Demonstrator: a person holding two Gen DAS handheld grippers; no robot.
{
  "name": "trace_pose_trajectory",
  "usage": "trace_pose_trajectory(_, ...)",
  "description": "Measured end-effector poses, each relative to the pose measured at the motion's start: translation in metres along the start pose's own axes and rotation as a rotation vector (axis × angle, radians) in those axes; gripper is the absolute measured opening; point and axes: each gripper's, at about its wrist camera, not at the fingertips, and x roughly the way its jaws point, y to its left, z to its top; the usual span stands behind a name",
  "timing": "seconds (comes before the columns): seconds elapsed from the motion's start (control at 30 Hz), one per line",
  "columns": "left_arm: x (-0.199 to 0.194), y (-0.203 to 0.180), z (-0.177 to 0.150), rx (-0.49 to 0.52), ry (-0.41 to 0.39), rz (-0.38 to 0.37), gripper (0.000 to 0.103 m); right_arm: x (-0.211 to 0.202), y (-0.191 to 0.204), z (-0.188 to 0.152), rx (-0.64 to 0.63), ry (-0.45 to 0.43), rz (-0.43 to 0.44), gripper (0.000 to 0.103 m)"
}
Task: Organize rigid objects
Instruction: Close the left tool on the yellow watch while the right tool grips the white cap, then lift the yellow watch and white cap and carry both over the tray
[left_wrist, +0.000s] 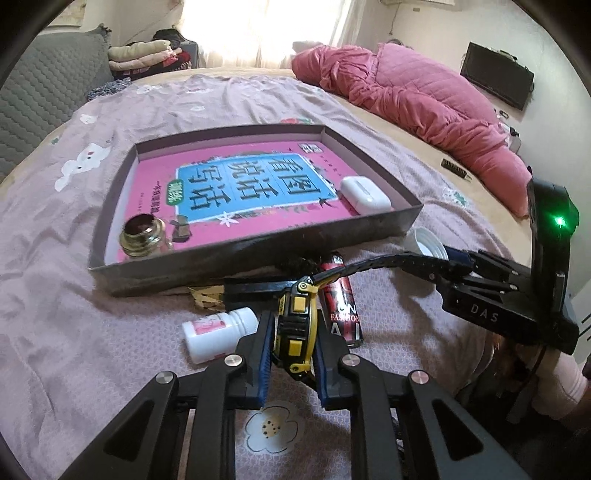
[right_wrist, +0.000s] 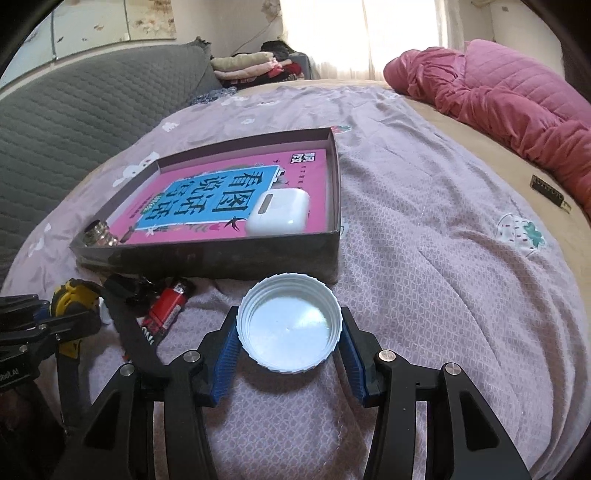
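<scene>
While both views show the tray (left_wrist: 258, 258), only the left shows the pill bottle (left_wrist: 218, 334).

"FASHION" on the red can (left_wrist: 341, 302); "DAS" on the right gripper (left_wrist: 421, 254).

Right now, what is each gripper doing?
Left gripper: shut on the yellow tape measure.
Right gripper: shut on the white lid.

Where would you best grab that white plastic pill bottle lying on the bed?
Grip the white plastic pill bottle across its round body, coming down from above with one finger on each long side. It lies on its side on the lilac patterned bedspread, so the curved flanks are free, while the black and yellow tape measure crowds its cap end.
</scene>
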Motion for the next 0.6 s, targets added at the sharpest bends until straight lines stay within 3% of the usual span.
trace_pose_trajectory(0.6, -0.029, 0.014, 0.005, -0.049, -0.075, 0.038, 0.019, -0.03, 0.021, 0.002, -0.04, -0.048, 0.031, 0.051)
